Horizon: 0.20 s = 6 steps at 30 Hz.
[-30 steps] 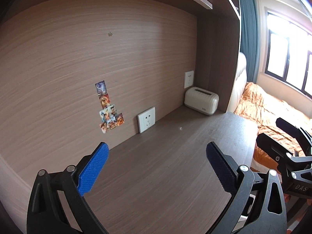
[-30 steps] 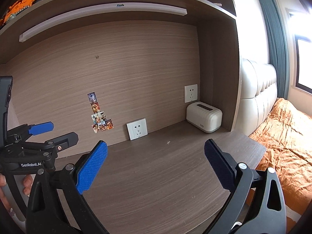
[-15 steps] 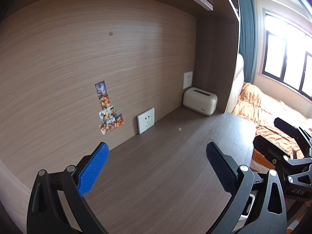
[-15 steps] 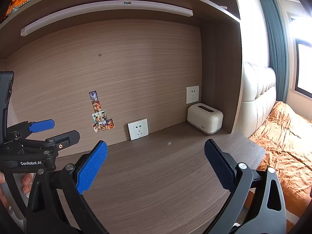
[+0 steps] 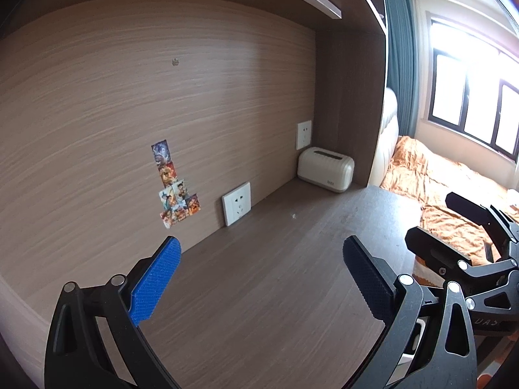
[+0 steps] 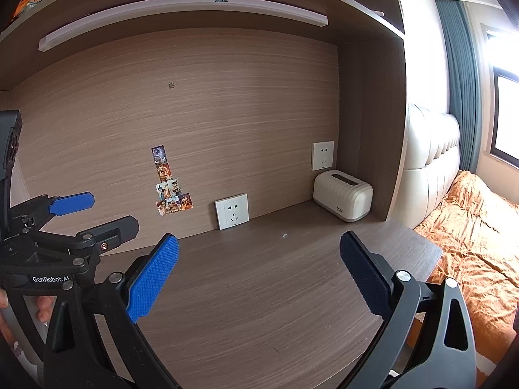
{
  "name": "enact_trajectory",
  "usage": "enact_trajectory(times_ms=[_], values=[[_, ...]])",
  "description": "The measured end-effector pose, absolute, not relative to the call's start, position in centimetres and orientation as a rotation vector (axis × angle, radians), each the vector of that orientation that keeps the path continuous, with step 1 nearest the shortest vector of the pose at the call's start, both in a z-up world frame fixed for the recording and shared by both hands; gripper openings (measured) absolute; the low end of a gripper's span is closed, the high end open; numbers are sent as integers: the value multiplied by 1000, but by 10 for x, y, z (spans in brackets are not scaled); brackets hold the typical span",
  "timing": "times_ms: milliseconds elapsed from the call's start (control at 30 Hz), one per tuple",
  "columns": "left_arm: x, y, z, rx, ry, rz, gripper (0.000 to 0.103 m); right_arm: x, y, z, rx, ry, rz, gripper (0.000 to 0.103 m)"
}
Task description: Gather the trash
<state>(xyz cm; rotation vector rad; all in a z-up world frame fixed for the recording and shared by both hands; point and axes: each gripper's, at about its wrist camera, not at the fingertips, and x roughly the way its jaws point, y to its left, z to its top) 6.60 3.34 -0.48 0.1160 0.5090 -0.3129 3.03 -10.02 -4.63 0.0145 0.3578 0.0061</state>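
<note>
Left wrist view: left gripper (image 5: 259,275) was held above a brown wooden desk (image 5: 259,291), jaws spread wide, nothing between the blue pads (image 5: 155,278). Right gripper (image 5: 467,243) showed at the right edge, also spread and holding nothing. Item sought: trash. Only candidate visible was a tiny pale scrap (image 5: 294,216) lying alone on the desk, between the lower wall socket (image 5: 236,207) and a cream box (image 5: 326,169) in the back corner, well apart from both grippers; too small to identify with certainty. Right wrist view: right gripper (image 6: 259,272) jaws spread, empty; same scrap (image 6: 284,235) ahead on the desk; left gripper (image 6: 71,214) at the left edge. No bin or bag was in view, so the drop point could not be told. Handling note, as judgement: the step in hand appeared to be the approach. One gripper should have been carried forward and lowered until the pads straddled the scrap, tips close to the surface, then brought together slowly, since so small and light a piece would likely slide or blow aside. Stickers (image 5: 175,191) on the back panel were fixed decoration, not trash.
</note>
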Motion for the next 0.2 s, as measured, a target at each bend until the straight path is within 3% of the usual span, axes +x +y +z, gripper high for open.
enact_trajectory(times_ms=[200], values=[[77, 34, -17, 129, 548, -322, 98, 34, -97, -56, 20, 384, -1, 99]])
